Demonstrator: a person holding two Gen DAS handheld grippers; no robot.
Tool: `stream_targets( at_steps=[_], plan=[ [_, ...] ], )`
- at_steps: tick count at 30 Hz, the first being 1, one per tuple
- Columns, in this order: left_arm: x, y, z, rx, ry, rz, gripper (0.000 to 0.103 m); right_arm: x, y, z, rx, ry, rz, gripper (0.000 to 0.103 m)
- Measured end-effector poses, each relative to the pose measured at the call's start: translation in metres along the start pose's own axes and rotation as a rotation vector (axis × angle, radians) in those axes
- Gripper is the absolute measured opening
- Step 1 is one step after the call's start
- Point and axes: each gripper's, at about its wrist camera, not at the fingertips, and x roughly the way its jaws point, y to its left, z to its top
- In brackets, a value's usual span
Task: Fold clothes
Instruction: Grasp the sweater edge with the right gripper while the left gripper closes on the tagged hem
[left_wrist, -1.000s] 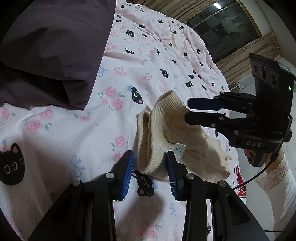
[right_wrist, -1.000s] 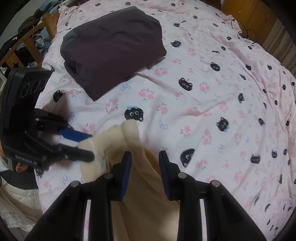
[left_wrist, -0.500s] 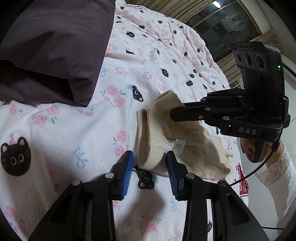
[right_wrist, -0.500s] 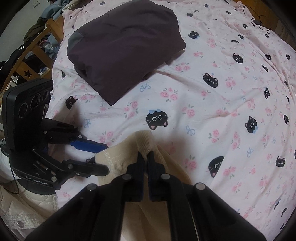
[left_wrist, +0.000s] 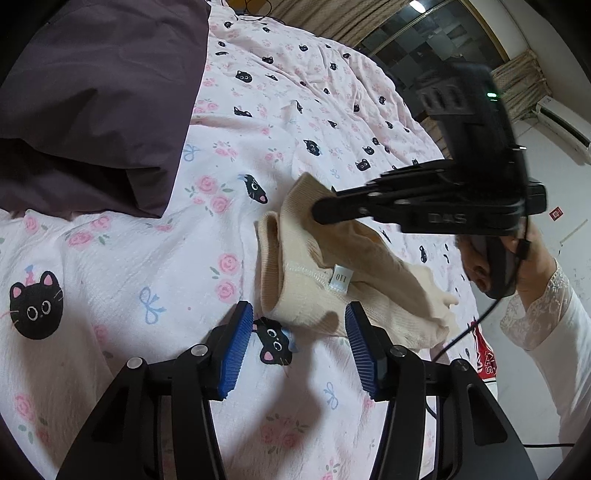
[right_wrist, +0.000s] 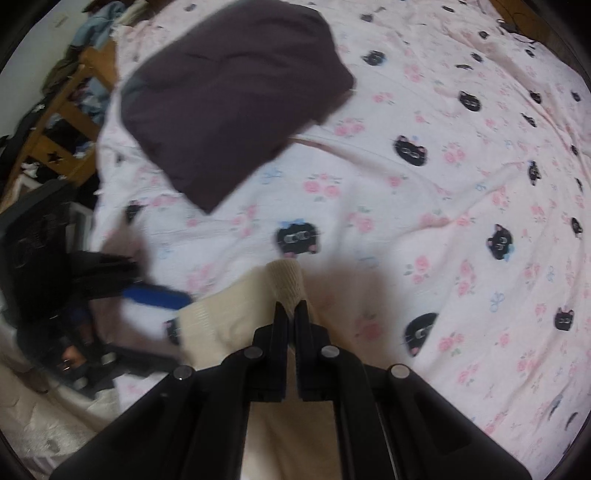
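Right gripper (right_wrist: 291, 314) clamped on the ribbed edge of the cream garment (left_wrist: 314, 291), left gripper (left_wrist: 299, 343) spread wide just short of it; garment rumpled near the dark folded pile (left_wrist: 96, 99), folding unfinished.

Your left gripper (left_wrist: 299, 347) shows black arms, silver screws, ribbed blue pads (left_wrist: 236, 354). Right gripper (left_wrist: 321, 212): black, "DAS" lettering, green light, black cable. White lace sleeve (left_wrist: 546, 317).
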Motion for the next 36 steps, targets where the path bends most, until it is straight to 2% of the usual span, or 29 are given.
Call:
stream_targets(
  at_steps=[4, 10, 14, 19, 22, 24, 26, 27, 33, 36],
  plan=[
    [-0.001, -0.004, 0.002, 0.030, -0.010, -0.022, 0.047, 0.001, -0.002, 0.001, 0.013, -0.009, -0.040, 0.008],
    [0.003, -0.014, 0.013, 0.116, -0.019, -0.047, 0.047, -0.004, -0.004, -0.001, 0.024, -0.016, -0.008, 0.008],
    [0.004, -0.018, 0.017, 0.162, -0.029, -0.020, 0.047, -0.007, -0.005, -0.003, 0.032, -0.021, 0.013, 0.008],
    [0.011, -0.023, 0.021, 0.214, -0.015, -0.004, 0.047, -0.005, -0.007, -0.005, 0.041, -0.018, 0.028, 0.008],
    [0.015, -0.028, 0.019, 0.239, 0.009, -0.026, 0.046, -0.004, -0.006, -0.004, 0.041, -0.018, 0.032, 0.008],
    [0.016, -0.032, 0.018, 0.264, 0.007, -0.020, 0.040, -0.004, -0.005, -0.004, 0.035, -0.017, 0.030, 0.008],
    [0.016, -0.035, 0.017, 0.277, 0.008, -0.012, 0.025, -0.004, -0.004, -0.004, 0.030, -0.015, 0.030, 0.008],
    [0.016, -0.034, 0.018, 0.273, 0.008, -0.014, 0.023, -0.004, -0.004, -0.004, 0.029, -0.014, 0.030, 0.008],
    [0.018, -0.029, 0.021, 0.250, 0.002, -0.003, 0.020, -0.004, -0.004, -0.003, 0.026, -0.011, 0.033, 0.008],
    [0.019, -0.029, 0.021, 0.251, 0.002, 0.000, 0.014, -0.003, -0.003, -0.002, 0.025, -0.009, 0.032, 0.008]
  ],
)
